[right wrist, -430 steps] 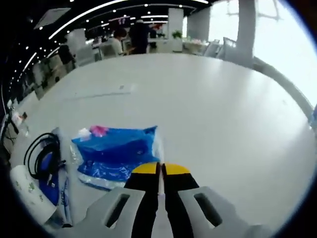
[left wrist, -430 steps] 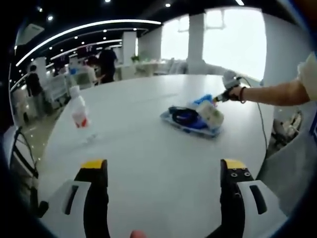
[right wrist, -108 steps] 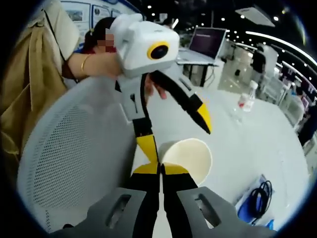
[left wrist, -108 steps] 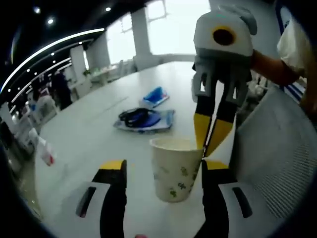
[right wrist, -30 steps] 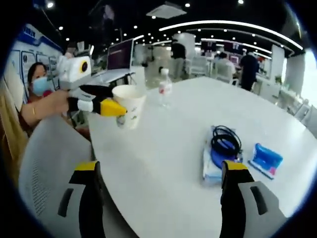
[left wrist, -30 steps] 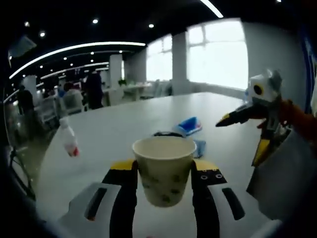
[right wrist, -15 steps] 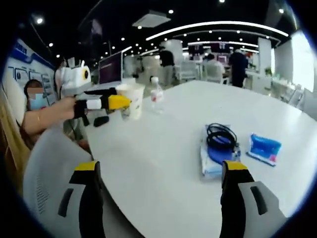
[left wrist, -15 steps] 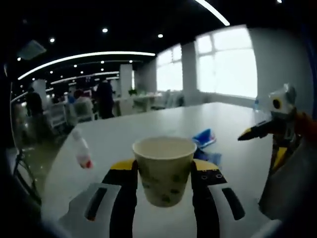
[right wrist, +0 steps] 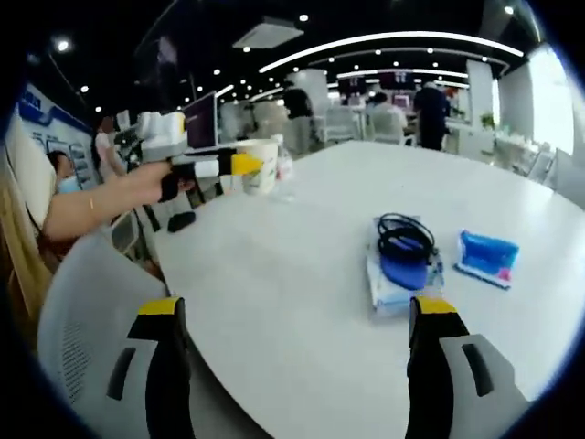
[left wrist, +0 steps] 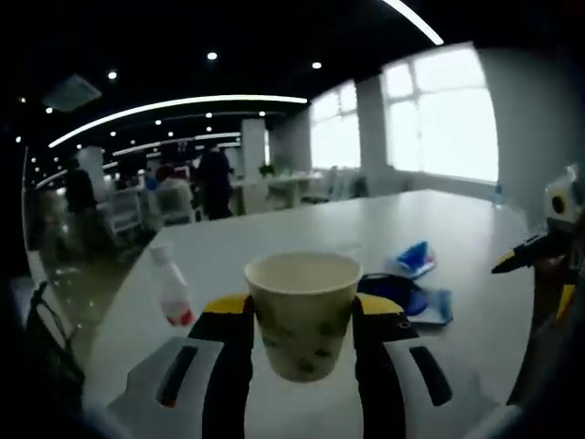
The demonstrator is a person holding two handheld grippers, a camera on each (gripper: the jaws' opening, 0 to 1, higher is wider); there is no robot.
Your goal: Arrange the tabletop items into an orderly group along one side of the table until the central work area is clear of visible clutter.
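**A paper cup held up over a big white table**

In the left gripper view, the left gripper (left wrist: 303, 315) squeezes a paper cup (left wrist: 303, 311) between its two yellow-tipped jaws. The cup is cream with little green marks on it, and it stands upright. Behind it lies the white table (left wrist: 302, 233). A small plastic bottle (left wrist: 171, 285) with a red label stands on the table to the left of the cup. To the right of the cup there is a dark blue bundle (left wrist: 395, 291), partly hidden by the cup and jaw, and beyond it a light blue packet (left wrist: 412, 258). At the far right edge the right gripper (left wrist: 541, 251) pokes in.

In the right gripper view, the right gripper (right wrist: 297, 315) has its jaws spread wide apart, with nothing between them. They hang over the near edge of the table (right wrist: 292, 274). Far off to the left, a hand (right wrist: 151, 187) holds the left gripper (right wrist: 245, 165) with the cup (right wrist: 260, 165) in it, just in front of the bottle (right wrist: 283, 169). A black cable (right wrist: 402, 233) sits coiled on a blue and white pile (right wrist: 398, 270). The blue packet (right wrist: 487, 256) lies just beside that pile. A grey mesh chair back (right wrist: 87, 315) is at the lower left.
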